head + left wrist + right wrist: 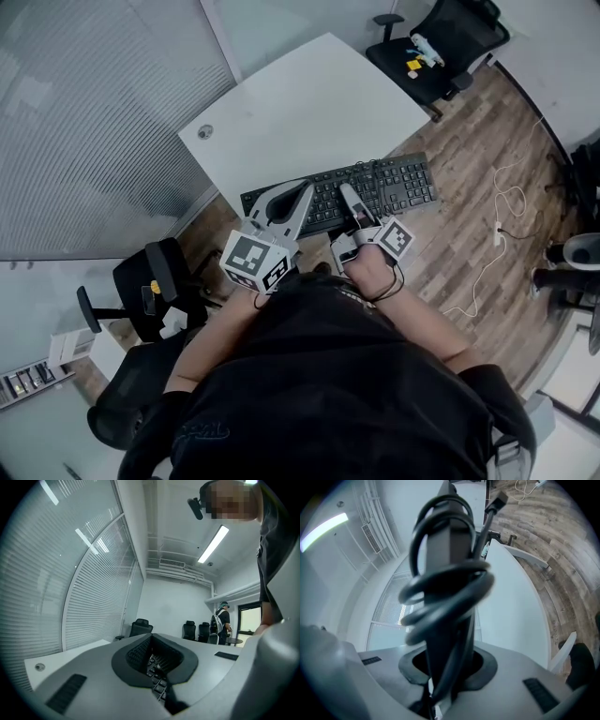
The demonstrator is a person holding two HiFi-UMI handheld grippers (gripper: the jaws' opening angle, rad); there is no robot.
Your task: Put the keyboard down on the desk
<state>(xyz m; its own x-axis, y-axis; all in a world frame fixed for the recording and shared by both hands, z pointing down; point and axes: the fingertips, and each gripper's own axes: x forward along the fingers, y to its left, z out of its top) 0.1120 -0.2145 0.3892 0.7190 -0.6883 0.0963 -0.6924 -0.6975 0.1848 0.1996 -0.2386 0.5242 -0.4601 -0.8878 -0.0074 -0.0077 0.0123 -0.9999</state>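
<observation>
While our left gripper point(292, 195) and right gripper point(349, 199) both clamp the one keyboard point(403, 183), we hold it near the one desk point(309, 103).

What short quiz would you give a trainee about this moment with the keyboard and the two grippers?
1. True or false: the keyboard lies alone on the white desk, and no gripper touches it.
2. In the right gripper view, what is wound around the keyboard? A) a dark cable B) a cloth C) a paper strip
3. Short answer: which is closed on the keyboard, the left gripper, the right gripper, or both?

Key
1. False: it is held by grippers at the desk's near edge.
2. A
3. Both
</observation>
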